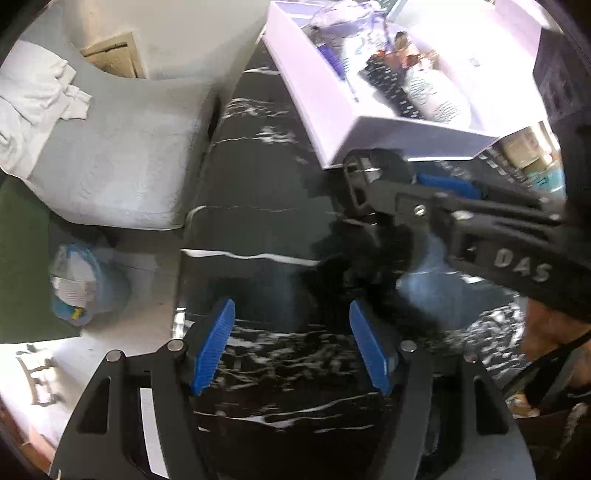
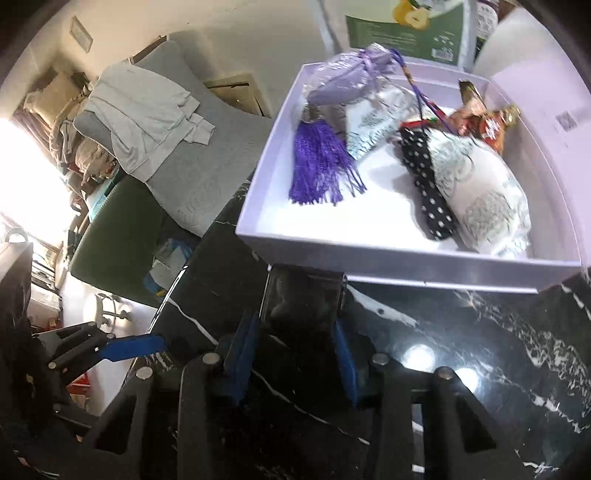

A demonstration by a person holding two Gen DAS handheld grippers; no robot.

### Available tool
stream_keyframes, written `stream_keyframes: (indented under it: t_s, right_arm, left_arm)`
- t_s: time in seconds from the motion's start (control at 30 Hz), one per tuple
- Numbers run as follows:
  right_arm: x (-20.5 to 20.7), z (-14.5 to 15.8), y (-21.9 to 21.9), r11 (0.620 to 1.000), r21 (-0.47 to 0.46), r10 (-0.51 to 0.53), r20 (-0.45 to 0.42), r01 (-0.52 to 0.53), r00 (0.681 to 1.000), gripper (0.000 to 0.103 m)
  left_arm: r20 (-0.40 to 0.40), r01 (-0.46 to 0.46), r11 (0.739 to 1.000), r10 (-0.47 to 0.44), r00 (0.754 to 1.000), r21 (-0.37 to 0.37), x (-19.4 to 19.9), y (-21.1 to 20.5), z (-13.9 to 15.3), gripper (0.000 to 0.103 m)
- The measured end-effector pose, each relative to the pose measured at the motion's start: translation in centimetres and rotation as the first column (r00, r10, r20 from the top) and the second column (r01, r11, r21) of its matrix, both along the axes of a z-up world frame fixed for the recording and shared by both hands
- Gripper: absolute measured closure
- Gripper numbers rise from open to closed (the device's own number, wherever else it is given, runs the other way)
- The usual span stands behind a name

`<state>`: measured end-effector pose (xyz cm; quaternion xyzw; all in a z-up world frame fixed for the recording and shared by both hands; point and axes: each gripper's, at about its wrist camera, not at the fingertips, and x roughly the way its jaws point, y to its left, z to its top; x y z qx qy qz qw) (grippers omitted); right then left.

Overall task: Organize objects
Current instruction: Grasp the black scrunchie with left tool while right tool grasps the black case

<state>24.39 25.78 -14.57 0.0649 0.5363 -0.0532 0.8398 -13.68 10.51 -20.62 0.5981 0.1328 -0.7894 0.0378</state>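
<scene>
A black marble-patterned tabletop with white veins carries a shallow pale lilac box, open at the top, near its far edge; inside the box lie a lilac drawstring pouch with a purple tassel, a white patterned sachet, a black strip with white dots and a red and gold wrapped item, loosely heaped rather than lined up; the right gripper sits low over the tabletop just in front of the box's near wall, its blue-padded jaws clenched on a dark, glossy flat object that stands upright between them, too blurred to name; in the left wrist view the same dark object shows at the right gripper's tip, just beside the box's near corner; the left gripper hovers over bare tabletop well apart from the box, its jaws released and wide with nothing between them; beyond the tabletop stand a grey armchair draped with a pale cloth, and a green carton behind the box; judging by this, several things are already gathered in the box, and the dark object appears to be the piece in hand, not yet placed; no other loose items show on the tabletop, so the task seems well along.
</scene>
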Motion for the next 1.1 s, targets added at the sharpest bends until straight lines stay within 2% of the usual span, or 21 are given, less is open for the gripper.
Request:
stream_keyframes:
  t_s: [0.13,0.17,0.43,0.57,0.63,0.7,0.73,0.8,0.83,0.9,0.97,1.1]
  right_arm:
    - [-1.0,0.0,-0.8,1.000,-0.010,-0.020,-0.016,0.020,1.000,0.072]
    - [-1.3,-0.1,-1.0,0.992,-0.012,0.122,-0.057,-0.123,0.991,0.073]
    - [-3.7,0.0,-3.2,0.999,0.010,0.046,-0.056,-0.046,0.997,0.073]
    - [-4.1,0.4,-3.4,0.999,0.025,0.042,-0.035,-0.041,0.998,0.073]
    - [-4.1,0.6,-3.0,0.998,0.023,0.054,-0.026,-0.054,0.998,0.073]
    - [-4.1,0.6,-2.6,0.998,0.016,0.068,-0.019,-0.068,0.997,0.068]
    - [-4.1,0.7,-2.4,0.997,0.008,0.073,-0.017,-0.073,0.997,0.057]
    - [-3.8,0.6,-2.0,0.997,-0.003,0.073,-0.014,-0.073,0.997,0.040]
    - [-3.7,0.7,-2.0,0.997,0.000,0.075,-0.011,-0.075,0.997,0.040]
    - [-3.4,0.6,-1.8,0.997,0.011,0.079,-0.014,-0.078,0.997,0.040]
    - [-3.0,0.4,-1.5,0.996,0.003,0.084,-0.013,-0.084,0.996,0.040]
    - [-2.2,-0.1,-0.6,0.993,-0.049,0.109,-0.014,-0.109,0.994,0.040]
  left_arm:
    - [0.003,0.044,0.999,-0.044,0.999,0.015,-0.3,1.3,0.0,0.040]
    - [0.006,0.056,0.998,-0.056,0.998,0.018,-0.4,1.7,-0.1,0.040]
    - [0.017,0.134,0.990,-0.135,0.991,0.048,-1.2,4.4,-0.6,0.038]
    - [0.005,0.169,0.986,-0.169,0.986,0.009,-1.2,5.7,-0.9,0.030]
    - [0.010,0.186,0.980,-0.186,0.983,-0.066,-1.4,6.4,-1.2,0.031]
    - [0.004,0.178,0.971,-0.180,0.984,-0.157,-1.0,6.5,-1.3,0.041]
    - [-0.012,0.172,0.969,-0.177,0.984,-0.175,-0.9,6.4,-1.2,0.051]
    - [-0.035,0.171,0.970,-0.180,0.983,-0.174,-0.7,5.9,-1.1,0.059]
    - [-0.045,0.218,0.960,-0.230,0.972,-0.176,-0.7,5.7,-1.1,0.062]
    - [-0.054,0.234,0.957,-0.247,0.968,-0.173,-0.6,4.8,-0.8,0.067]
    - [-0.061,0.245,0.953,-0.259,0.964,-0.177,-0.7,4.5,-0.7,0.071]
    - [-0.081,0.233,0.958,-0.249,0.965,-0.167,-1.6,3.0,-0.6,0.073]
